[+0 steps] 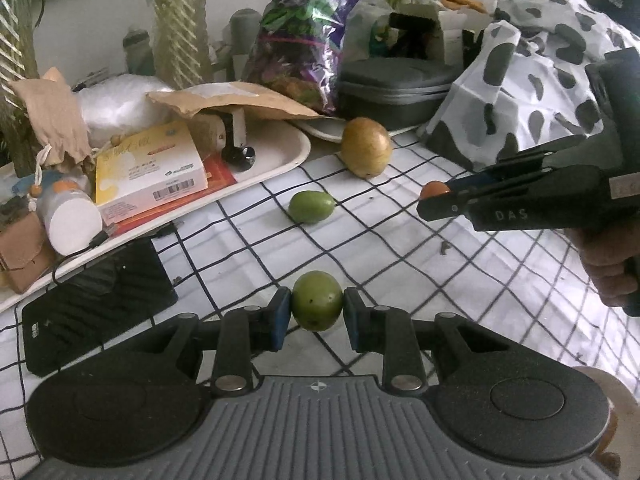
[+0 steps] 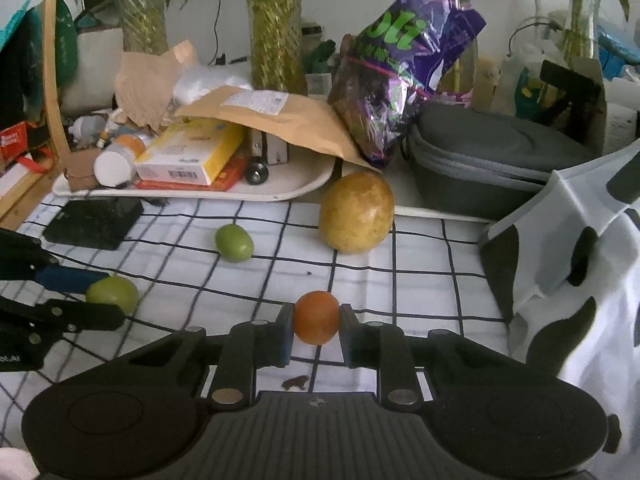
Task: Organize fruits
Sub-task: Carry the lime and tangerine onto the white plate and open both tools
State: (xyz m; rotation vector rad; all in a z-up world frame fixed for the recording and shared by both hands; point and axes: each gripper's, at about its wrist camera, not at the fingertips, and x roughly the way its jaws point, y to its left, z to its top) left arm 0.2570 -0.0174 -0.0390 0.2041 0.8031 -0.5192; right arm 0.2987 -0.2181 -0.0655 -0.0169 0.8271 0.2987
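My left gripper (image 1: 317,312) is shut on a round green fruit (image 1: 317,306) just above the checked cloth; the same fruit shows in the right wrist view (image 2: 113,294). My right gripper (image 2: 316,326) is shut on a small orange fruit (image 2: 317,322), held above the cloth; it also shows in the left wrist view (image 1: 435,190). A second green fruit (image 1: 312,207) (image 2: 234,242) lies loose on the cloth. A large yellow-brown fruit (image 1: 366,147) (image 2: 357,212) stands behind it by the tray edge.
A white tray (image 1: 280,156) holds boxes, a bottle and paper bags at the left back. A black pad (image 1: 96,300) lies at the left. A grey case (image 2: 488,160), a purple bag (image 2: 400,64) and a spotted cloth (image 2: 580,260) stand at the right.
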